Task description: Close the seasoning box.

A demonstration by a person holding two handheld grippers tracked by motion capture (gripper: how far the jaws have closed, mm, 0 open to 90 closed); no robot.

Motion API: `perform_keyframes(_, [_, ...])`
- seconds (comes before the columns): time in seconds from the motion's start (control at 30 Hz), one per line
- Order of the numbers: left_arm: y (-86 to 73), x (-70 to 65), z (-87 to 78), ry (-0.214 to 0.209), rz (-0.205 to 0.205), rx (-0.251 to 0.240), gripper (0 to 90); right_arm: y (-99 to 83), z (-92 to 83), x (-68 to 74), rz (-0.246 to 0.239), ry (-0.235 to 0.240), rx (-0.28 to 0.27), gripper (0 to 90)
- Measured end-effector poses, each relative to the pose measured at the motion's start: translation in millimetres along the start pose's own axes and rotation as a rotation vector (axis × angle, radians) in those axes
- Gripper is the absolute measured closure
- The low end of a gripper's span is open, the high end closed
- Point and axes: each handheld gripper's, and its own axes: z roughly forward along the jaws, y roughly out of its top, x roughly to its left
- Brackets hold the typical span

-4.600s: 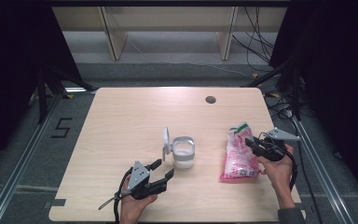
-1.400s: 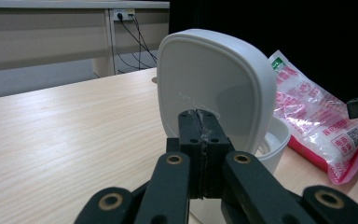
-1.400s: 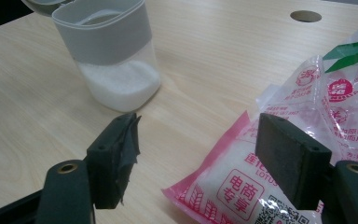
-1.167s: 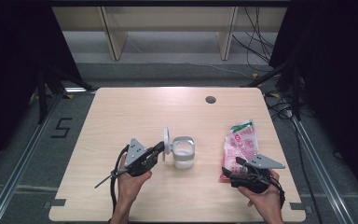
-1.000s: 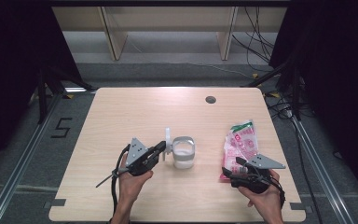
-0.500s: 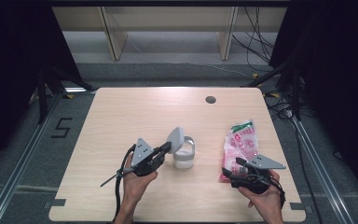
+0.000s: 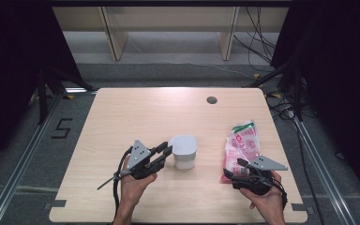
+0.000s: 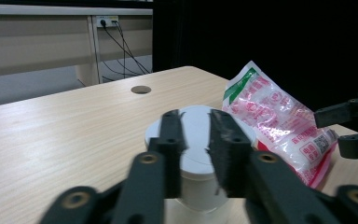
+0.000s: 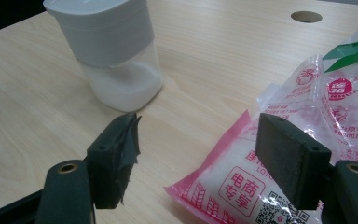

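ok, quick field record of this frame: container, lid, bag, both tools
container: white-lidded jar, mid table, white powder in its lower part
lid: closed on the jar
bag: pink and white packet, lying flat, right of the jar
left tool: beside the jar, jaws have just been opening, nothing between them
right tool: open at the packet's near end, gripping nothing

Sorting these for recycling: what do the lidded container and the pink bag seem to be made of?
The container looks like plastic: a matte grey-white lid over a clear body that shows white powder inside. The pink bag looks like thin glossy plastic film: it crinkles, shines, and is see-through between the red print.
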Motion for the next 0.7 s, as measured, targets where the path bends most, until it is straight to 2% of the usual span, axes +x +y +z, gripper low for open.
perform_keyframes(0.03, [-0.2, 2.0, -0.9, -0.011, 0.024, -0.008, 62.7, -0.1, -0.3, 0.8, 0.011, 0.001, 0.002, 31.0])
perform_keyframes(0.1, [-2.5, 3.2, -4.2, -0.003, 0.010, -0.031, 55.2, -0.2, -0.6, 1.1, 0.013, 0.003, 0.001, 31.1])
perform_keyframes(0.17, [-4.1, 4.2, -7.0, 0.008, 0.004, -0.019, 47.1, -0.3, -0.7, 1.3, 0.009, 0.005, 0.002, 31.0])
perform_keyframes(0.2, [-5.5, 5.4, -8.8, -0.003, 0.007, -0.007, 44.9, -0.3, 0.0, -1.3, -0.019, 0.000, -0.004, 31.1])
perform_keyframes(0.3, [-8.2, 6.2, -13.0, 0.008, -0.005, 0.004, 37.4, -0.4, -0.5, -1.1, -0.018, 0.006, -0.004, 31.0])
perform_keyframes(0.37, [-10.5, 5.5, -15.6, 0.028, 0.004, 0.013, 36.8, -0.4, -0.5, -0.9, -0.019, 0.008, -0.004, 31.0])
perform_keyframes(0.43, [-12.1, 5.0, -17.6, 0.028, 0.012, 0.022, 35.5, -0.3, -0.8, -0.3, -0.019, 0.010, 0.000, 31.0])
perform_keyframes(0.5, [-12.8, 4.4, -19.0, 0.037, 0.004, 0.022, 34.4, -0.5, -0.1, -0.1, -0.021, 0.015, -0.006, 30.9])
perform_keyframes(0.6, [-14.0, 2.6, -20.0, 0.035, 0.019, 0.027, 33.1, -0.5, -0.1, 0.8, -0.019, 0.020, -0.008, 30.9])
perform_keyframes(0.67, [-16.0, 0.4, -20.5, 0.033, 0.013, 0.023, 32.3, -0.5, -0.3, 0.9, -0.020, 0.019, -0.009, 30.9])
perform_keyframes(0.7, [-16.6, 0.2, -21.0, 0.031, 0.026, 0.025, 31.9, -0.5, -0.4, 0.9, -0.019, 0.020, -0.010, 30.9])
